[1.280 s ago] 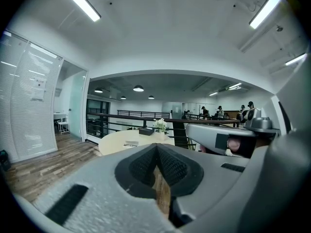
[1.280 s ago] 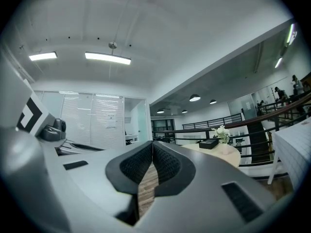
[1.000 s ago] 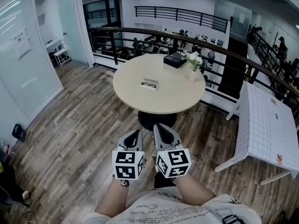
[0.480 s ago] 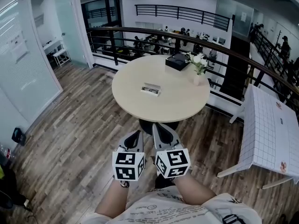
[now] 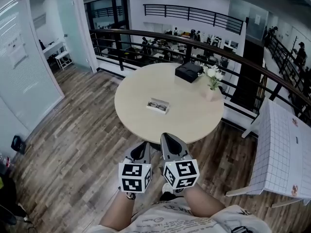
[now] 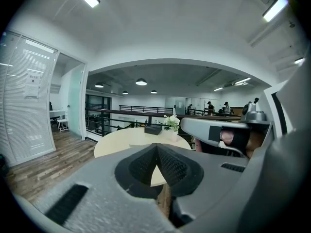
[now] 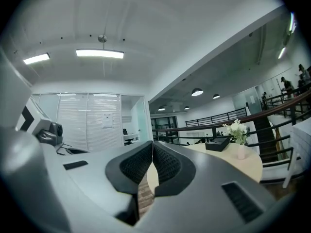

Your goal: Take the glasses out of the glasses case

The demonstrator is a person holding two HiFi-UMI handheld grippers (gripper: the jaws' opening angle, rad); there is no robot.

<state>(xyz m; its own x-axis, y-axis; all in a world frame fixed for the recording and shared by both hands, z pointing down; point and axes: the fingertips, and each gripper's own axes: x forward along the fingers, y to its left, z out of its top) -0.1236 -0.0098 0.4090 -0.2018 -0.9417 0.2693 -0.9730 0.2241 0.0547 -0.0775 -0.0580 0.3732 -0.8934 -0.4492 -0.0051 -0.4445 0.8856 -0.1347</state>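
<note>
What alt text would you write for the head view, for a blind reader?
The left tool and right tool, both shut, hover over wooden floor, short of a round table bearing a glasses case, black box and flowers.

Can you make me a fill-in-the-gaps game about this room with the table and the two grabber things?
The glasses case lies on a table with a ____ top.
The flowers in the vase are ____ in colour.
The box near them is ____ in colour.
The left gripper and the right gripper are both ____, not open, and hold nothing.
Missing words: round, white, black, shut.
</note>
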